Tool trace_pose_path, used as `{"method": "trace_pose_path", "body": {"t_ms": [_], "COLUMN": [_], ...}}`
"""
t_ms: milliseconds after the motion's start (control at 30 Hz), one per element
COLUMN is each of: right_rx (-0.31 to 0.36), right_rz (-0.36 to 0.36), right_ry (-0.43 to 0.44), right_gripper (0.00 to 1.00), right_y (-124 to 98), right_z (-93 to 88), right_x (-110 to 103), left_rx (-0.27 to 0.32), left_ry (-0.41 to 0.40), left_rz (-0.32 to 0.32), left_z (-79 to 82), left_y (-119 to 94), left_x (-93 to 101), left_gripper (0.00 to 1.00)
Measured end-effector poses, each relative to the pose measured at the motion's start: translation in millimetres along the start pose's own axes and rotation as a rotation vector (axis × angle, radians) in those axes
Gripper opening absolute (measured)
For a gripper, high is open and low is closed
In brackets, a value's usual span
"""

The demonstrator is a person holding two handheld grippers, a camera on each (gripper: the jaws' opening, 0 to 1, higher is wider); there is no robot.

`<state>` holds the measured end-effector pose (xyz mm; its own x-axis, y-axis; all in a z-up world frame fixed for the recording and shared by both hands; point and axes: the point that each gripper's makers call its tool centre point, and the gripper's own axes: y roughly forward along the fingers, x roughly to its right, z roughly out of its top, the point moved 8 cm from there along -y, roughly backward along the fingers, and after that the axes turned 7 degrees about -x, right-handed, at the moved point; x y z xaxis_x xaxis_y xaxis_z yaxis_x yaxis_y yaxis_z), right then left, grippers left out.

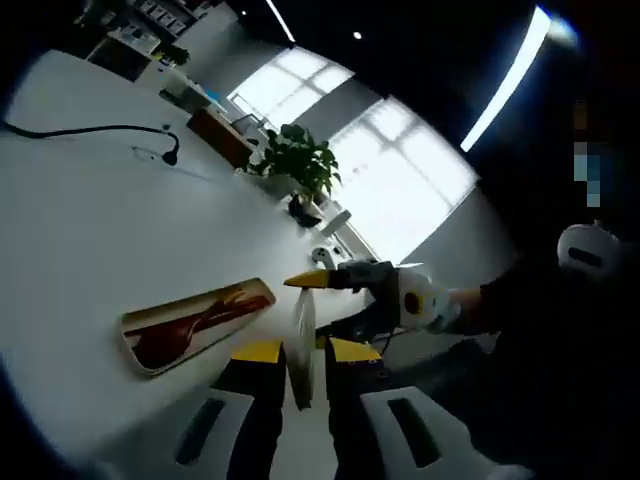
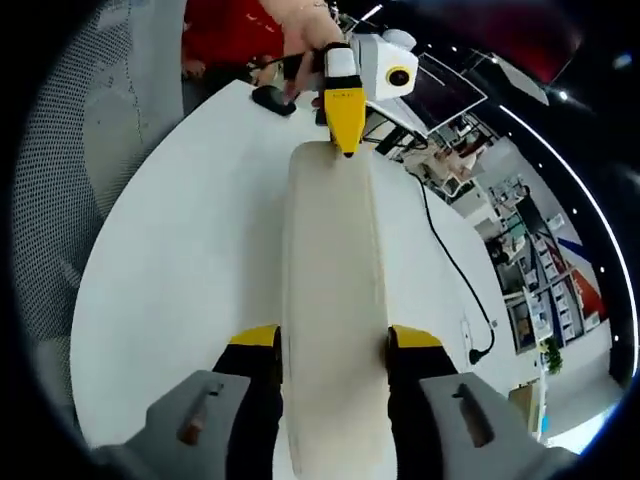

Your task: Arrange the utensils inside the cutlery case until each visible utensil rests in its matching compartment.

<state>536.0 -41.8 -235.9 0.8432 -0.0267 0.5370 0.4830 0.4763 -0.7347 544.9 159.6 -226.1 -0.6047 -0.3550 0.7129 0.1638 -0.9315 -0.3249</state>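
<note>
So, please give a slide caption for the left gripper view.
Both tongs hold the cream lid beside the open cutlery case on the white table.

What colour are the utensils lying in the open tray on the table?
Dark red utensils, best seen in the left gripper view.

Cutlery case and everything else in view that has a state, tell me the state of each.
Case tray: open, flat on the table, red utensils inside.
Case lid: off, held edge-on at both ends.
Left gripper: shut on case lid.
Right gripper: shut on case lid.
Black cable: lying unplugged.
</note>
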Motion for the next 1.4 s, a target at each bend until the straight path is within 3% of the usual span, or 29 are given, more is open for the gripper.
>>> {"method": "trace_pose_path", "body": {"t_ms": [100, 167, 233, 433, 467, 733, 800, 867, 933, 1000, 1133, 1200, 1300, 1400], "right_rx": [-0.004, -0.008, -0.016, -0.02, -0.028, -0.068, -0.066, -0.086, -0.086, -0.075, -0.08, -0.083, -0.084, -0.089], "right_rz": [0.027, 0.041, 0.066, 0.192, 0.265, 0.349, 0.36, 0.375, 0.38, 0.401, 0.439, 0.454, 0.511, 0.518], "right_ry": [0.028, 0.038, 0.059, 0.145, 0.183, 0.177, 0.169, 0.134, 0.133, 0.184, 0.2, 0.203, 0.266, 0.262], "right_gripper": [0.4, 0.4, 0.39, 0.39, 0.39, 0.4, 0.4, 0.4, 0.4, 0.4, 0.4, 0.4, 0.4, 0.4], "right_y": [14.2, 22.9, 29.5, 51.1, 55.1, 71.9, 74.7, 78.6, 80.7, 81.4, 83.4, 84.0, 86.2, 88.8], "right_z": [0.6, 0.4, -0.7, -7.9, -9.3, -10.4, -9.7, -11.6, -12.2, -11.3, -12.8, -12.6, -14.2, -12.9], "right_x": [12.4, 19.5, 23.1, 30.0, 27.4, 36.5, 36.2, 34.0, 33.2, 33.1, 36.1, 36.7, 38.3, 40.1], "left_rx": [0.062, 0.07, 0.095, 0.14, 0.116, 0.105, 0.081, 0.081, 0.096, 0.101, 0.059, 0.022, -0.029, -0.074], "left_ry": [-0.033, -0.056, -0.015, -0.12, -0.136, -0.168, -0.116, -0.062, -0.086, -0.092, -0.062, -0.053, -0.026, 0.019], "left_rz": [0.094, 0.107, 0.18, 0.23, 0.245, 0.289, 0.352, 0.375, 0.372, 0.379, 0.411, 0.412, 0.394, 0.388], "left_z": [5.9, 7.4, 10.5, 9.9, 7.5, 6.0, 4.3, 4.2, 3.0, 1.4, -7.5, -13.9, -19.7, -21.4], "left_y": [-2.5, -3.0, -1.8, 3.3, 3.7, 5.1, 1.3, -2.4, -7.0, -11.0, -18.4, -17.7, -9.8, -1.6], "left_x": [-20.0, -26.7, -36.7, -56.1, -58.2, -70.3, -75.5, -74.7, -74.1, -74.3, -72.8, -72.7, -69.9, -66.8], "left_gripper": [0.14, 0.12, 0.13, 0.13, 0.14, 0.15, 0.18, 0.23, 0.27, 0.27, 0.29, 0.35, 0.39, 0.39]}}
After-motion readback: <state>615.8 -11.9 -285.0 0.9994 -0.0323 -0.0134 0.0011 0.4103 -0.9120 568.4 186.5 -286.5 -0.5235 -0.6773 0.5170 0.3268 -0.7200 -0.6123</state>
